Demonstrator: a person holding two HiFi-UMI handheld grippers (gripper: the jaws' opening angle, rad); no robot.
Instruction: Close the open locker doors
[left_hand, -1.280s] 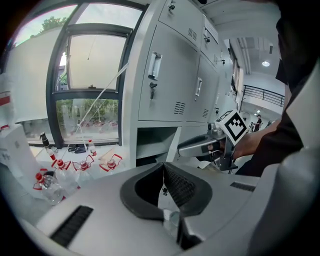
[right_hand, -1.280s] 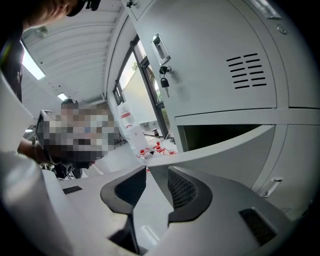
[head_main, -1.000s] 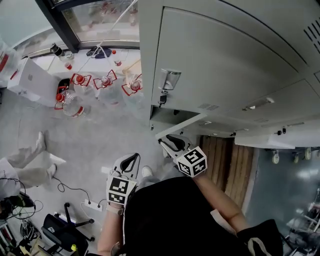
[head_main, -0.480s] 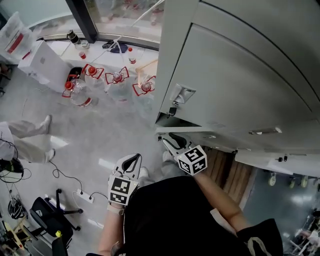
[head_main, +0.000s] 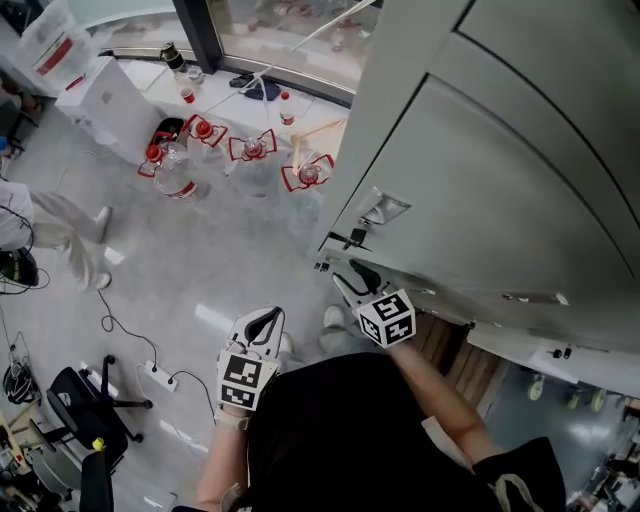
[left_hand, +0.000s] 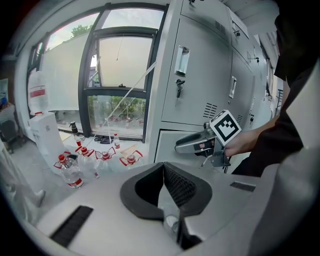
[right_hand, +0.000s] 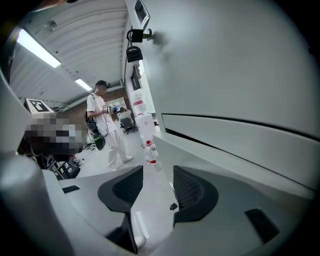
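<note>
Grey lockers (head_main: 520, 150) fill the right of the head view. The lower locker door (left_hand: 167, 142) stands almost flush under the upper door with a key in its lock (head_main: 352, 238). My right gripper (head_main: 350, 277) is at that lower door's free edge. In the right gripper view the door's (right_hand: 225, 155) edge runs in between the jaws of my right gripper (right_hand: 154, 177); they have just been opening and stand apart, with a gap at the left pad. My left gripper (head_main: 262, 325) hangs lower left over the floor, pads together, nothing in them.
Several red-capped water bottles (head_main: 250, 150) and a white box (head_main: 105, 95) stand on the floor by the window. A power strip with cables (head_main: 155, 375) and a chair (head_main: 75, 410) are at lower left. A person in white (right_hand: 107, 125) stands down the aisle.
The lower door, ajar before, has swung in close to the locker front, and my right gripper went with it. The left gripper has hardly moved.
</note>
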